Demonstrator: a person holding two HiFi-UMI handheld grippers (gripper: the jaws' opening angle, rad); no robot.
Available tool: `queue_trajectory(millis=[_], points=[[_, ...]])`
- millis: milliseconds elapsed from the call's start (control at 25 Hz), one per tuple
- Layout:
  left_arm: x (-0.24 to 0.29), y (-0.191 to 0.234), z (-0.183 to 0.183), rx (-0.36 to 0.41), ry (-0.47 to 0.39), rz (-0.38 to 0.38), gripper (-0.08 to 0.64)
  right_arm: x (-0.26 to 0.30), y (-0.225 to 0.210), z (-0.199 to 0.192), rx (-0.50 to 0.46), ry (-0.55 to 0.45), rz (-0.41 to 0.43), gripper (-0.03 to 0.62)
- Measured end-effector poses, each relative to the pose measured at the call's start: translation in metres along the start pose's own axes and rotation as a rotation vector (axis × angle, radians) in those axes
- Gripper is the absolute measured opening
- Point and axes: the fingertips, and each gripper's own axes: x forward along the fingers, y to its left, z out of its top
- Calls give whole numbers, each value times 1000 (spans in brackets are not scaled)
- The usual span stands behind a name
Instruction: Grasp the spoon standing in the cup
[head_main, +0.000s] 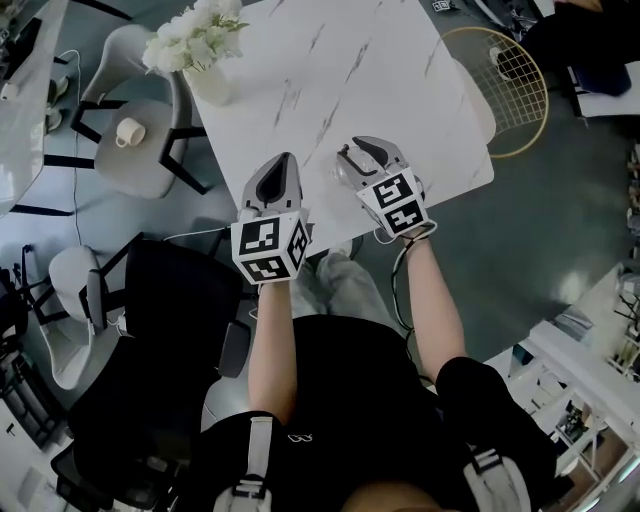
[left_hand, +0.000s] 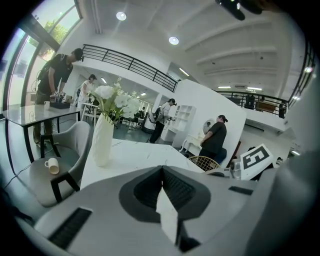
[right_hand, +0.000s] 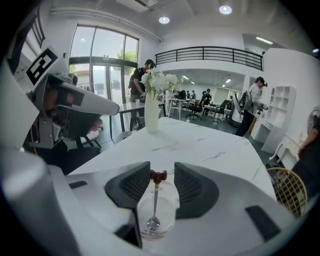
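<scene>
In the head view a square white table (head_main: 330, 90) with thin grey marble veins fills the top of the picture, and a plain white vase (head_main: 212, 85) of white flowers (head_main: 195, 35) stands at the table's far left corner. Both bare forearms reach forward to the table's near edge. The left gripper (head_main: 283, 162) lies almost straight ahead with its marker cube upright. The right gripper (head_main: 366, 152) sits further toward the table's near right corner, rolled so that its cube tilts, and its nose dips toward the tabletop. In the left gripper view the two grey jaws with ribbed dark pads meet at their tips, with nothing between them; beyond them is the smooth tabletop, with the tall, slightly flared vase at the table's far side. In the right gripper view the jaws stand wide apart over the table's near edge. A clear, round, thin-walled cup (right_hand: 158, 212) rests on the table just below and between them. The spoon (right_hand: 155, 202) stands upright in the cup: a slim shiny metal stem, its bowl at the cup's bottom, topped by a small dark red bow shape. That top rises into the gap between the ribbed pads, and neither pad presses on it.
</scene>
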Motion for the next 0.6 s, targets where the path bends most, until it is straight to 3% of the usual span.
queue_trajectory(millis=[240,600], points=[[-1,8,-1,-10,2,5,17,13,3,-17,-20,79,26,158],[0,15,4,-12,-3,-4,17,17,1,-17,-10,81,-29,130]])
